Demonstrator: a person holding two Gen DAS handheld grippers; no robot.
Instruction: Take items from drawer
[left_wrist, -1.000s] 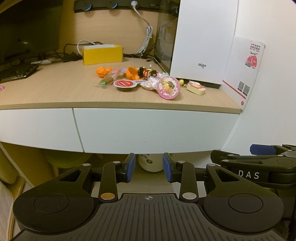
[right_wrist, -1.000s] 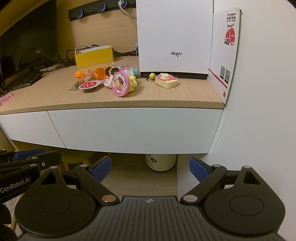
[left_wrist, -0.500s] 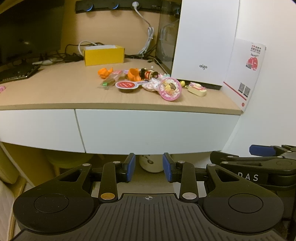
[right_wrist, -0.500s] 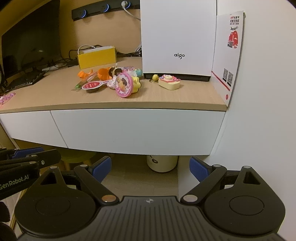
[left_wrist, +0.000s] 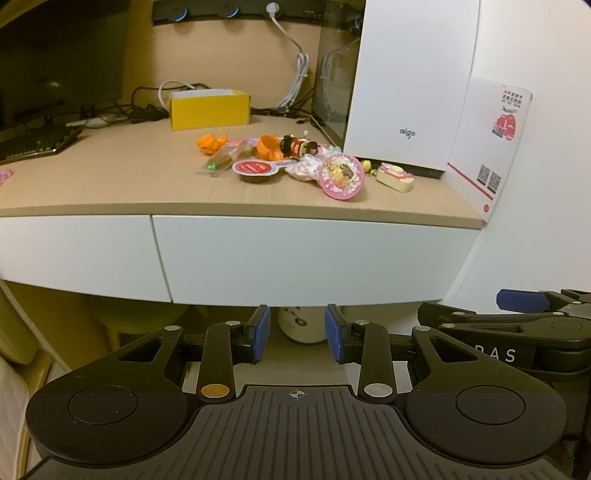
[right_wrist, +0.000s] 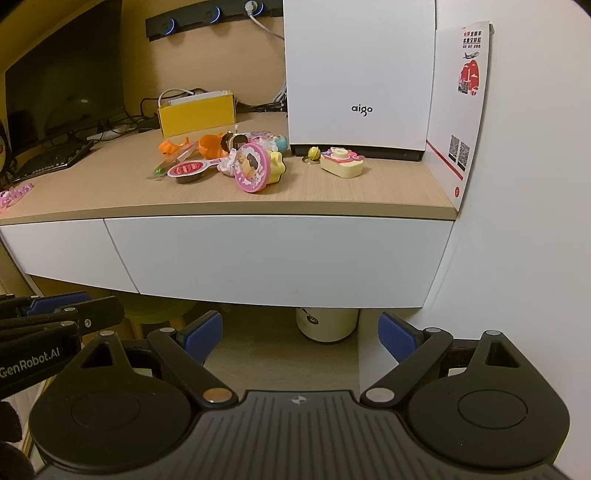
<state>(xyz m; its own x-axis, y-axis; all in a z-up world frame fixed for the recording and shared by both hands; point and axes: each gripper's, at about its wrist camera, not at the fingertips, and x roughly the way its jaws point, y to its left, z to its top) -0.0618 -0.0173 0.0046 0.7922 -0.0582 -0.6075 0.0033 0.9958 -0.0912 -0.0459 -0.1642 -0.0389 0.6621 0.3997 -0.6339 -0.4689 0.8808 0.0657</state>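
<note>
A wood-topped desk (left_wrist: 110, 184) is running along a tan panelled back wall (left_wrist: 221, 55), with a black socket strip (right_wrist: 207, 18) glowing blue up high. A dark monitor (right_wrist: 62, 74) and a keyboard (left_wrist: 33, 142) are sitting at the left, cables trailing behind a yellow box (left_wrist: 208, 109). A white computer case (right_wrist: 360, 74) is standing against the white side wall (right_wrist: 524, 184). Pale wood flooring (right_wrist: 280, 350) is showing beneath, under warm, dim light.

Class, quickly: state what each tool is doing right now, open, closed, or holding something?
Left tool: open, holding nothing, below the closed drawer.
Right tool: open wider, holding nothing.
</note>
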